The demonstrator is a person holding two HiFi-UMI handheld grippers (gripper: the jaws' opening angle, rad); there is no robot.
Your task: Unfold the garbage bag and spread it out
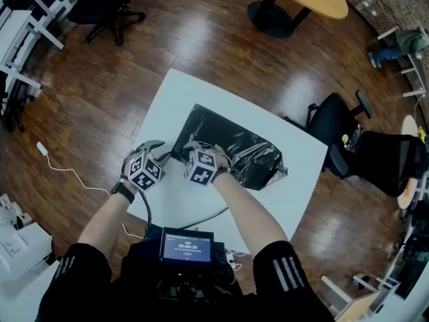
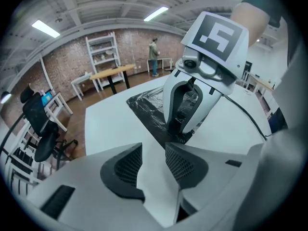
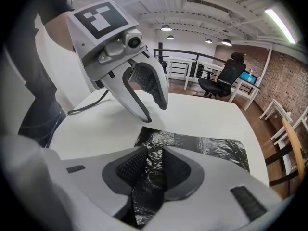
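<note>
Two grippers are parked close together at the near left corner of the garbage bag [image 1: 236, 147], which is sitting on a white table [image 1: 179, 99], roughly in the middle and running toward the far right side. The bag is black and shiny with loads of wrinkles. It's basically a flat, rough rectangle right now, so it looks like it's still folded over on itself. The right gripper [image 3: 155, 156] has its jaws squeezed onto a bunched-up strip of the black plastic at that near edge. From its own view the film fills the whole gap between the two textured pads [image 3: 129, 166] and trails down toward the camera, while the rest of the bag lies flat on the tabletop beyond. The left gripper [image 2: 154, 151] is just to the left of it, angled down at the table, jaws partway apart with nothing in them; all you see through the gap is bare white tabletop. Its tips are just beside the bag's corner but off the plastic. Can't tell if they're actually touching the table. A dark cable [image 1: 201, 218] runs across the near edge of the table, and there's a black office chair [image 1: 333, 117] on the wooden floor [image 1: 100, 92] past the right corner.
</note>
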